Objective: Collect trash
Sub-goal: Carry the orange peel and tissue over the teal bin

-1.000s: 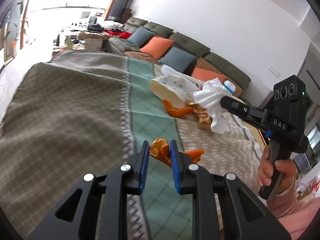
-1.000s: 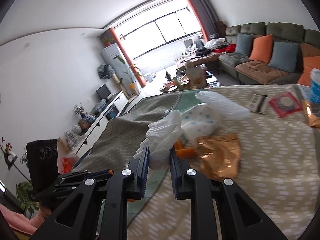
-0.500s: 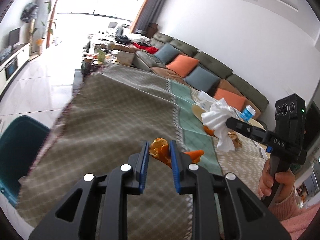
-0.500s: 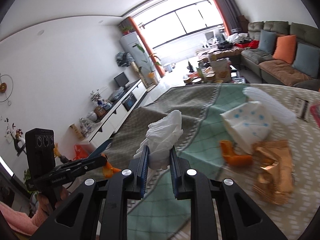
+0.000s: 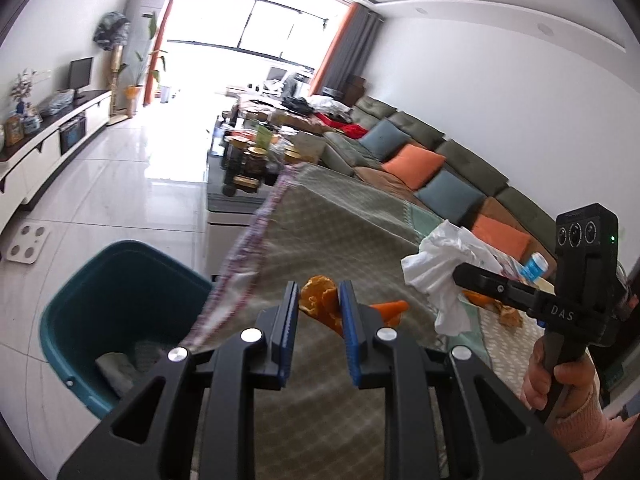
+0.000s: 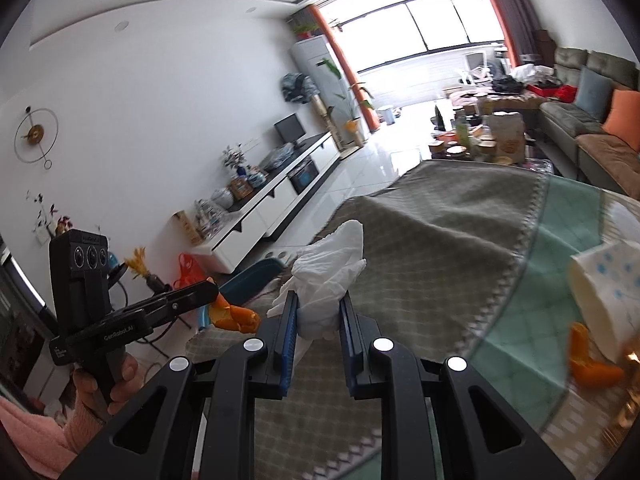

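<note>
Trash is in both grippers at once. The left gripper (image 5: 319,305) is clamped narrow on a curl of orange peel (image 5: 320,300), held above the tabletop (image 5: 344,224) near its edge, with the teal bin (image 5: 100,280) on the floor just beyond that edge. The right gripper (image 6: 319,312) pinches a crumpled white tissue (image 6: 328,276) at its lower bunch, the loose top flaring above the pads, also over the tabletop.

Both pieces look very light. The peel seems thin, slightly stiff and curved, maybe a little slick on its inner face; a hold across the thick middle of the curl, as now, should keep it from twisting out. The tissue is soft and will squash to nothing, so the wadded core is the place to hold it, not a loose flap, which could tear or slip free.

More trash lies further along the tabletop: another peel piece (image 6: 592,368), a spotted paper cup (image 6: 604,292) on its side, and a crinkled wrapper, partly hidden. The bin already holds something pale at the bottom; I cannot tell what.
</note>
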The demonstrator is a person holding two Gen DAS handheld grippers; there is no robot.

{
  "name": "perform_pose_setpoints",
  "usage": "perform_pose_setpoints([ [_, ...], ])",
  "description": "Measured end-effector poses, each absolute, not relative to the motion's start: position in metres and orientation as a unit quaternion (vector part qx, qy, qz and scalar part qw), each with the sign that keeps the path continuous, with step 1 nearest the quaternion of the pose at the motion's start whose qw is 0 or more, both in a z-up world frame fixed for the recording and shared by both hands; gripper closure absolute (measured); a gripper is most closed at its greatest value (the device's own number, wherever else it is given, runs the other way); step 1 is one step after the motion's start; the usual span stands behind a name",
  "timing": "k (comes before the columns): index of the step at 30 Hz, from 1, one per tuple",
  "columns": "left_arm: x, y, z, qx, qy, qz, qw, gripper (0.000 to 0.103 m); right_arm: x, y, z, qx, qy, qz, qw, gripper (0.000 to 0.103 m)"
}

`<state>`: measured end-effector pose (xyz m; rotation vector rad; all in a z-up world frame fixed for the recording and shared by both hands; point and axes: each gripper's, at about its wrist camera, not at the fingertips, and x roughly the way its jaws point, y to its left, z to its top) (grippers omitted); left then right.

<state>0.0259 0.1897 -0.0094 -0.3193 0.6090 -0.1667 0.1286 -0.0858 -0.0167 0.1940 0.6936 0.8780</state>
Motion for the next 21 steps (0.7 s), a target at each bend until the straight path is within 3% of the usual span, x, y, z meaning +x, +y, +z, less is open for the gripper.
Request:
perform_pose_setpoints([
  [21,0.005,0.268,-0.012,-0.177,0.288,0.024,0.941,0.081,0.138,0.026,-0.016,0.041,0.351,0.489,0.797,0.083],
])
